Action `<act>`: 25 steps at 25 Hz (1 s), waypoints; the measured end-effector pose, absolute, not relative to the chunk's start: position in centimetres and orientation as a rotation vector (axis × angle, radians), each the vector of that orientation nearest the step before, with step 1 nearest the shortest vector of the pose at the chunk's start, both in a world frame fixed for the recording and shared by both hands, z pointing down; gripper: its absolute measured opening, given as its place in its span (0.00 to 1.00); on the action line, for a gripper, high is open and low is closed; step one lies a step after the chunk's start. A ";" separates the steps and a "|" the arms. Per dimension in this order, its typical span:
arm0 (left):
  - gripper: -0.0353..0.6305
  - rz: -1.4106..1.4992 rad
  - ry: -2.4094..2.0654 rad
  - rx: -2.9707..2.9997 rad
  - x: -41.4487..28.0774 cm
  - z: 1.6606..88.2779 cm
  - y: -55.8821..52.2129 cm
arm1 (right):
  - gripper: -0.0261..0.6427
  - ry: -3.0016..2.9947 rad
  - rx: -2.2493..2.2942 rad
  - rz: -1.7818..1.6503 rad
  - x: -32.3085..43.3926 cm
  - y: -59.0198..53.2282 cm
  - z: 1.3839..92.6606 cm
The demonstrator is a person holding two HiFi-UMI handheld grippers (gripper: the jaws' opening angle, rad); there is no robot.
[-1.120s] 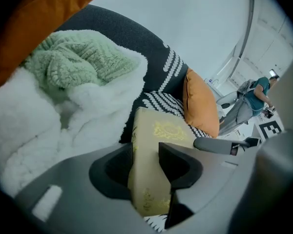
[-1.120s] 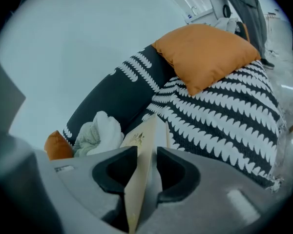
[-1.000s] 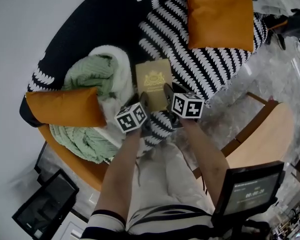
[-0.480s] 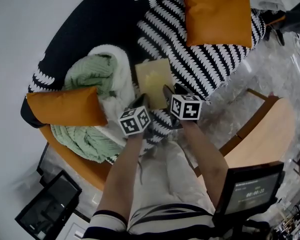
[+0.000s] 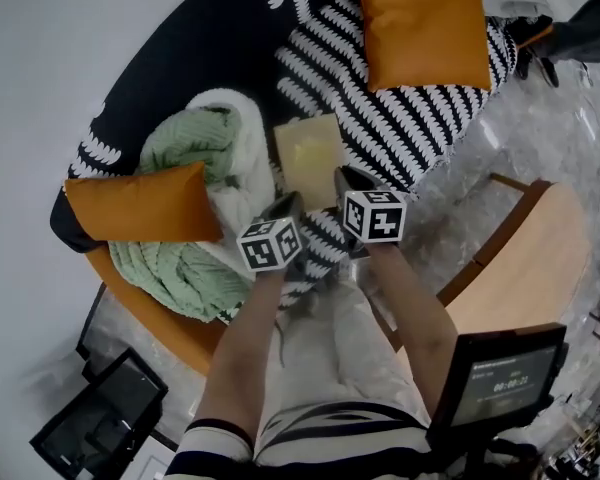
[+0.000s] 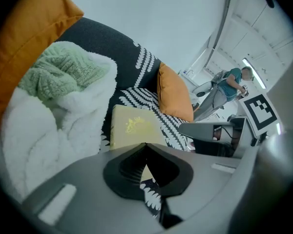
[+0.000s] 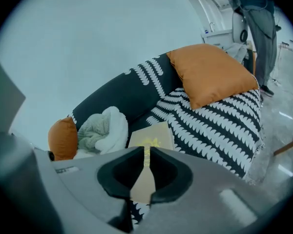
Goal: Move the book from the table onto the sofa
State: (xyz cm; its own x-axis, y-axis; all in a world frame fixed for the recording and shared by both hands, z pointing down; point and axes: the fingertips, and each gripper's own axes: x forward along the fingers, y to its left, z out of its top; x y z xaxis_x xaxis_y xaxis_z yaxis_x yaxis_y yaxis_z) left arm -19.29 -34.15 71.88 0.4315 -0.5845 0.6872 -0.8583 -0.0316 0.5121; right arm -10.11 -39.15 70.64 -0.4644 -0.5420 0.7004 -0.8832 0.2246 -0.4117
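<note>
I classify this place as a living-room corner staged inside a test lab.

Home indicators: a sofa (image 5: 420, 118) with a black-and-white patterned cover, an orange cushion (image 5: 420, 23), a second orange cushion (image 5: 145, 206), a green-and-white blanket (image 5: 180, 146) and a wooden worktop (image 5: 525, 268) at my right.

Lab indicators: a screen (image 5: 505, 378) with a digit readout mounted in front of me, a bare white wall (image 7: 88, 43), a grey stone-look floor (image 5: 540, 118), and a person (image 6: 232, 82) standing among white equipment under ceiling strip lights.

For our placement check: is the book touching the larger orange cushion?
Apart. The head view shows striped sofa cover between the book and the larger orange cushion; the right gripper view shows that gap too.
</note>
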 end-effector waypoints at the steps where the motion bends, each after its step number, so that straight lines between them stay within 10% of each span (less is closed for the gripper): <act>1: 0.06 0.351 -1.248 1.735 -19.2 71.3 -34.0 | 0.07 -2.103 1.327 1.129 -10.1 -39.0 70.0; 25: 0.06 0.125 -1.125 2.099 -16.1 50.4 -25.9 | 0.04 -2.468 1.405 0.990 -13.3 -30.4 49.4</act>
